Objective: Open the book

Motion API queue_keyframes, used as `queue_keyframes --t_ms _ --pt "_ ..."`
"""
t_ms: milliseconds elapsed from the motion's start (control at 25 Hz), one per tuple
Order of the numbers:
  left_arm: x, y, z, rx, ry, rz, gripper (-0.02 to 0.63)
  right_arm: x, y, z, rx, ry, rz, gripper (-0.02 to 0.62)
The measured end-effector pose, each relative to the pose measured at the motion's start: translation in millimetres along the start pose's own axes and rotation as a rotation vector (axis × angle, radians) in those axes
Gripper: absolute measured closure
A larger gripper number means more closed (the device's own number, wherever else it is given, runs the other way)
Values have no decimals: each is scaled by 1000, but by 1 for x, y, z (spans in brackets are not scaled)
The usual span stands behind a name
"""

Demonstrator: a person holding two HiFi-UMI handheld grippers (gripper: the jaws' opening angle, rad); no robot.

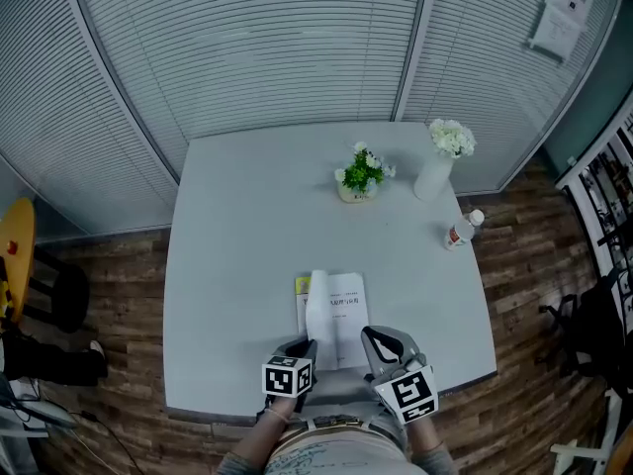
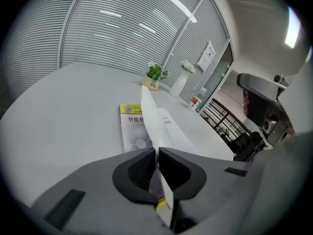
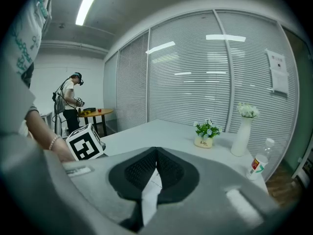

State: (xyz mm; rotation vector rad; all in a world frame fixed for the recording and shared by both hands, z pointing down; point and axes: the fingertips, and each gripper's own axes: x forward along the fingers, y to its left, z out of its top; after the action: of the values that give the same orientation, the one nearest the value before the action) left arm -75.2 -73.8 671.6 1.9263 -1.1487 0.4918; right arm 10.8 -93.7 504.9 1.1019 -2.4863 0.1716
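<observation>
Book (image 1: 334, 310), at the table's (image 1: 247, 226) near edge, is clamped by its pages (image 2: 161, 124) in left gripper (image 2: 157, 153) and right gripper (image 3: 156, 155). Flowers (image 1: 452, 138) are held in a vase (image 1: 433, 176). The cover (image 2: 131, 131) is shown in the left gripper view, not the right.

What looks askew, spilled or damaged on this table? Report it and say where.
Nothing spilled or damaged. Only one page stands out: it arches up off the book at the near edge of the table, pinched by the left gripper and the right gripper. The bottle, vase and potted plant stand upright.
</observation>
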Motion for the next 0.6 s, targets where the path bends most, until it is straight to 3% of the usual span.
queue_keyframes --t_ms 600 --pt "-18 33 -7 -36 -4 38 588 17 20 8 -14 9 19 593"
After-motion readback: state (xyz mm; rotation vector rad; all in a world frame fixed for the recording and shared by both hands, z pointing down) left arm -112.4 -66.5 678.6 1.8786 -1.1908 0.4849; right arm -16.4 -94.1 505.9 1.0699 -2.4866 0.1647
